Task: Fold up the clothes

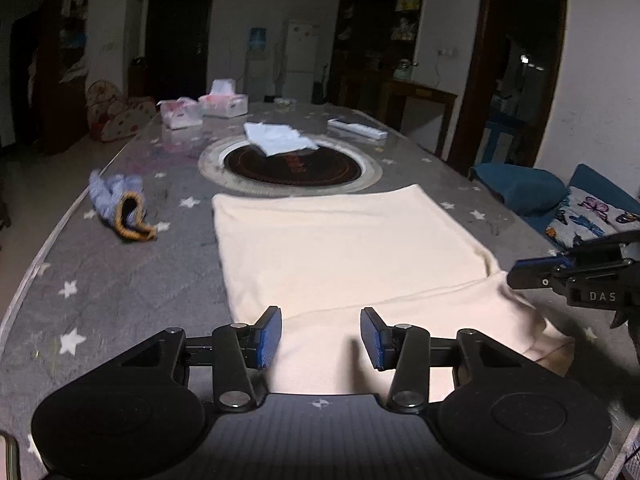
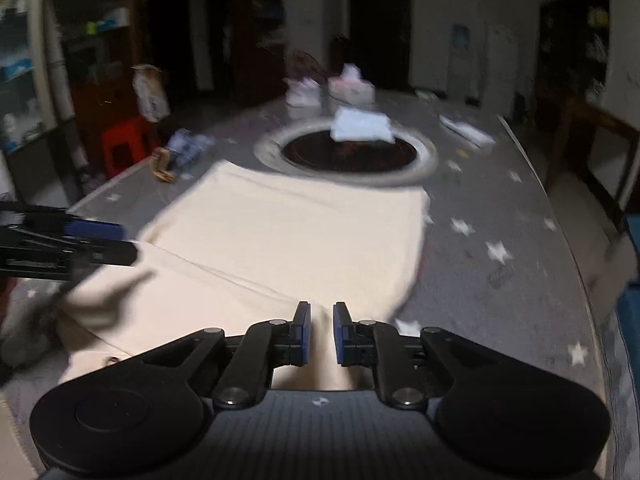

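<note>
Lying flat on the starred table (image 1: pixel 120 280), the cream garment (image 1: pixel 340 248) (partly folded) sits under the left gripper (image 1: pixel 320 338), jaws apart; right gripper (image 2: pixel 321 334), at three o'clock, narrowly parted, pinching nothing.

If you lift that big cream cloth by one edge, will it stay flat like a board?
Probably not. The cream cloth already lies folded over itself with a soft crease, so it looks floppy and would likely droop. It seems thin, so probably light. On the starry table cover it may drag and bunch rather than slide.

Star-print table (image 1: pixel 120 280), tissue boxes (image 1: pixel 224 104), crumpled blue sock (image 1: pixel 116 204), remote (image 1: pixel 356 128)
</note>
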The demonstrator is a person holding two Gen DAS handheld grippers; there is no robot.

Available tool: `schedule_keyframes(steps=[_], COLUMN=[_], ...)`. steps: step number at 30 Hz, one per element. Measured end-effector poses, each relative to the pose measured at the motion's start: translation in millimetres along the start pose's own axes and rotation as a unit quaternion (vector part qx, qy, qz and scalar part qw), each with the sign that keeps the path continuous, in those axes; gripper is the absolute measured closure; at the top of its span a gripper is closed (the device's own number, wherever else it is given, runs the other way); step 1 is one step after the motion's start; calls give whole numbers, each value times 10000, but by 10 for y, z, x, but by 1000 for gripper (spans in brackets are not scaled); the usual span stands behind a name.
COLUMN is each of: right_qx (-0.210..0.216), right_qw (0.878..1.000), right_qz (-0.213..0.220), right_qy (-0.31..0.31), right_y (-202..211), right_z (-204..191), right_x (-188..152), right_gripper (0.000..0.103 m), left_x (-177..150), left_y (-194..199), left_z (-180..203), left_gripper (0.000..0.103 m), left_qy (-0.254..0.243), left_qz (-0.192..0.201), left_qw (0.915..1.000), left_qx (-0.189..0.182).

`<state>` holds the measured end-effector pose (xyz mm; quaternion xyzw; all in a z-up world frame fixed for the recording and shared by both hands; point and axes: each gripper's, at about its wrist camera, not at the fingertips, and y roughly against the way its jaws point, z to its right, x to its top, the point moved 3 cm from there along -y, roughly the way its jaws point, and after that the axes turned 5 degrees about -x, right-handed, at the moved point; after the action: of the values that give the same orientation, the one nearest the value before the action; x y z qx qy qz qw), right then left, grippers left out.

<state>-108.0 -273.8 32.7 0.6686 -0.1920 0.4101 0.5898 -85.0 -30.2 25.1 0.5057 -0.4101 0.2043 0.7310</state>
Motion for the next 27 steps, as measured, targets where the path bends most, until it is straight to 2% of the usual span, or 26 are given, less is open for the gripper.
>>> schedule_keyframes(steps=[6,11,15,17,24,27], right_qx=[232,279,308,270,235,184], right_qw=[9990,9986,9972,9968,9938,9912], right_qz=[-316,-159,-327,-266,-212,-284], right_qy=[227,430,606,698,1063,1281], right_y=[-164,52,52,99,408,497], right_z=[-130,-183,-245,-271,-300,-317], right_x=[-173,-171,-296,-318,-363,-456], right_gripper=[91,90,88,87,78,68], left_x=[-122,-164,-295,-373,-610,-672], left_y=[-142,83,265,366,677,641], left_z=[26,95,219,273,485,584], left_gripper=[55,54,54,54,54,54], left_qy=[-203,-401,-713,-846,-1750,-2017], left_qz=[-237,-158,-189,-225,-232,-225], left_qw=[9995,9991,9972,9959,9836,9782], left_qx=[50,-21,-150,-209,-363,-430])
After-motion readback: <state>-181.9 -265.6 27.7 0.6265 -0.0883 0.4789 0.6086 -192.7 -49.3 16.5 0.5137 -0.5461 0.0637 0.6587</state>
